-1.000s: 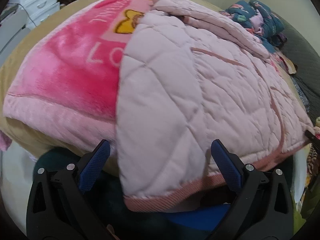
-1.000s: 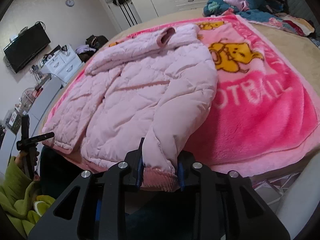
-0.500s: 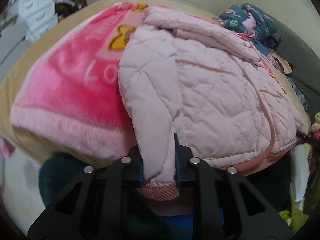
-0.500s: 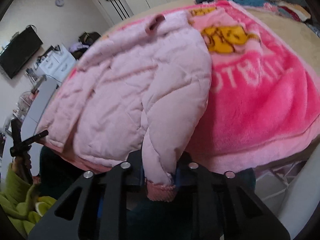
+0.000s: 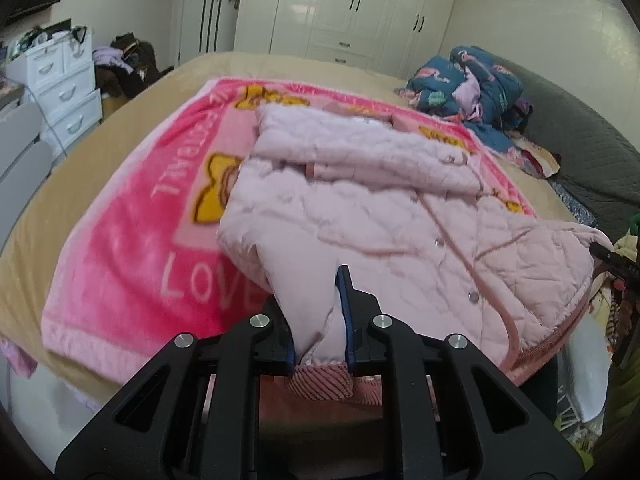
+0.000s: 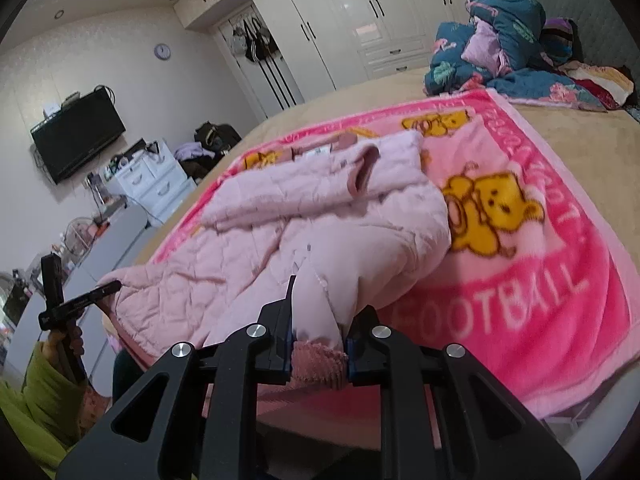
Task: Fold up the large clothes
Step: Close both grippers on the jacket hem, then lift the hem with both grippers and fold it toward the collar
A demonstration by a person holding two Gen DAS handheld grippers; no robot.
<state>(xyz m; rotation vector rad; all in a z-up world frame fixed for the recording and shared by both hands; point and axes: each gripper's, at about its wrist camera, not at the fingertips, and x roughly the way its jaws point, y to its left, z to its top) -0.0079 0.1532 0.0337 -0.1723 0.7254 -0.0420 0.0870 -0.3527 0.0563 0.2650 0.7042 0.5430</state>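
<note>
A pale pink quilted jacket (image 5: 380,208) lies on a bright pink printed blanket (image 5: 132,240) on the bed, with its sleeves folded across the top. My left gripper (image 5: 320,328) is shut on the jacket's ribbed hem at one bottom corner and holds it raised off the bed. My right gripper (image 6: 318,320) is shut on the hem at the other bottom corner of the jacket (image 6: 304,232), also raised. The blanket (image 6: 520,280) shows beside it. The left gripper shows small at the left of the right wrist view (image 6: 80,300).
A heap of dark blue floral bedding (image 5: 468,88) lies at the far right of the bed, also in the right wrist view (image 6: 500,40). White drawers (image 5: 60,88) and a wall TV (image 6: 78,136) stand left. White wardrobes (image 5: 340,4) line the back. A grey sofa (image 5: 584,152) is at the right.
My left gripper closed on the jacket's bottom hem. Both grippers have since lifted the bottom of the jacket up off the bed edge, and more of the room shows.
</note>
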